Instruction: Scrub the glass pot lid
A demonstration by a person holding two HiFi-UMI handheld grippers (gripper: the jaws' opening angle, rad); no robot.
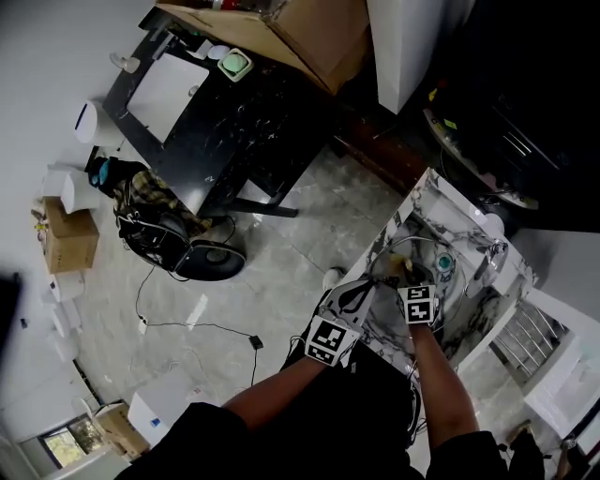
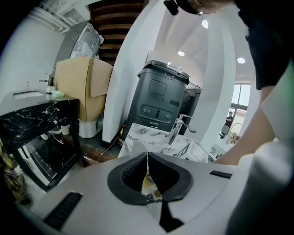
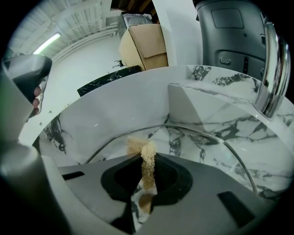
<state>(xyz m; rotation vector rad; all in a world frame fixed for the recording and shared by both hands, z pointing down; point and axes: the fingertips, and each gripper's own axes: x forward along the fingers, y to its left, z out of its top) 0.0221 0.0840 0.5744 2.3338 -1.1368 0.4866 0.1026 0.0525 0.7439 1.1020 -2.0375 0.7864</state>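
The glass pot lid (image 3: 202, 147) stands tilted in the marble sink (image 3: 229, 105), its metal rim arching across the right gripper view. My right gripper (image 3: 148, 172) is shut on a tan scrub sponge (image 3: 147, 156), which presses against the lid's glass. In the left gripper view my left gripper (image 2: 147, 158) is shut on the lid's thin edge (image 2: 147, 160), seen edge-on between the jaws. From the head view both grippers, left (image 1: 373, 281) and right (image 1: 405, 272), meet over the lid (image 1: 412, 246) in the sink (image 1: 473, 281).
A chrome faucet (image 3: 271, 69) rises at the sink's right side. Beyond the sink stands a dark grey machine (image 2: 158, 96). On the floor to the left are a black desk (image 1: 216, 122), a cardboard box (image 1: 281, 28) and a black chair (image 1: 178, 239) with cables.
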